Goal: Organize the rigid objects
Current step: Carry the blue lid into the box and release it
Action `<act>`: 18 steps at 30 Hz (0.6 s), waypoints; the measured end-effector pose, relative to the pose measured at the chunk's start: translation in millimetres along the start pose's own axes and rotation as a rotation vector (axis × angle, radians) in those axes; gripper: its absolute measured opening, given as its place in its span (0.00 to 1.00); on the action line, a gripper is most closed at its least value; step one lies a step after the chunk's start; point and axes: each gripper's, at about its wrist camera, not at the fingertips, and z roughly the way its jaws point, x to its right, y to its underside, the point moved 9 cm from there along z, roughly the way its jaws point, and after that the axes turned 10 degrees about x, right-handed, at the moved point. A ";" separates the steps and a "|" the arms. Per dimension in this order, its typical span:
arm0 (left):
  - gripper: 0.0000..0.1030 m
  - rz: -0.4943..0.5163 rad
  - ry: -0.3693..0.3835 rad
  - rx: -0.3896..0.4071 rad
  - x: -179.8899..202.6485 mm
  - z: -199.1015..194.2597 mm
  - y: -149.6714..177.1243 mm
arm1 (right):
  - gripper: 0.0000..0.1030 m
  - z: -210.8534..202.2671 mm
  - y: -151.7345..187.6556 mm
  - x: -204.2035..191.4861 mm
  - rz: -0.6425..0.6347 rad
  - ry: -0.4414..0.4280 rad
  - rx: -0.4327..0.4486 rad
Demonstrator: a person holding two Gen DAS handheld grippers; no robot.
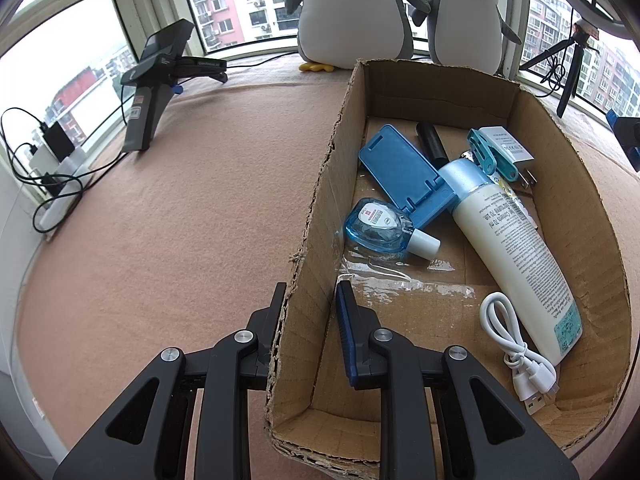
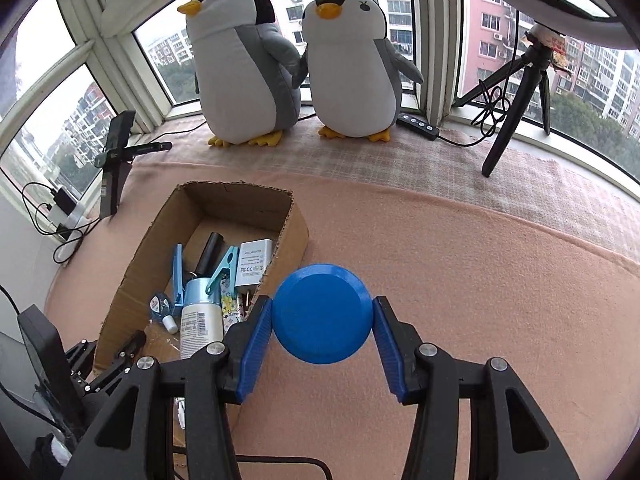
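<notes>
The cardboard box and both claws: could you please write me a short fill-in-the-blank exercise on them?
1. The left claw is clamped on the wall of the ____ box.
2. The right claw holds a round ____ disc.
3. The coiled cable in the box is ____.
4. Two plush ____ stand by the window.

Missing words: cardboard; blue; white; penguins

A bay of white-framed windows [image 2: 120,60] is seen, with apartment blocks [image 2: 496,32] outside in grey daylight. Two plush penguins [image 2: 244,68] and a tripod [image 2: 520,92] are set on the sill; the bench [image 2: 480,280] is covered by pink cloth.
</notes>
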 end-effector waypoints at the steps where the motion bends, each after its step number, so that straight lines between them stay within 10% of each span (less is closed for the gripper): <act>1: 0.20 0.000 0.000 0.000 -0.1 0.0 0.1 | 0.45 -2.0 0.8 -7.7 -0.012 -0.012 0.003; 18: 0.20 -0.012 0.001 -0.004 -1.1 0.2 1.6 | 0.45 16.0 25.9 -108.2 -0.195 -0.160 -0.051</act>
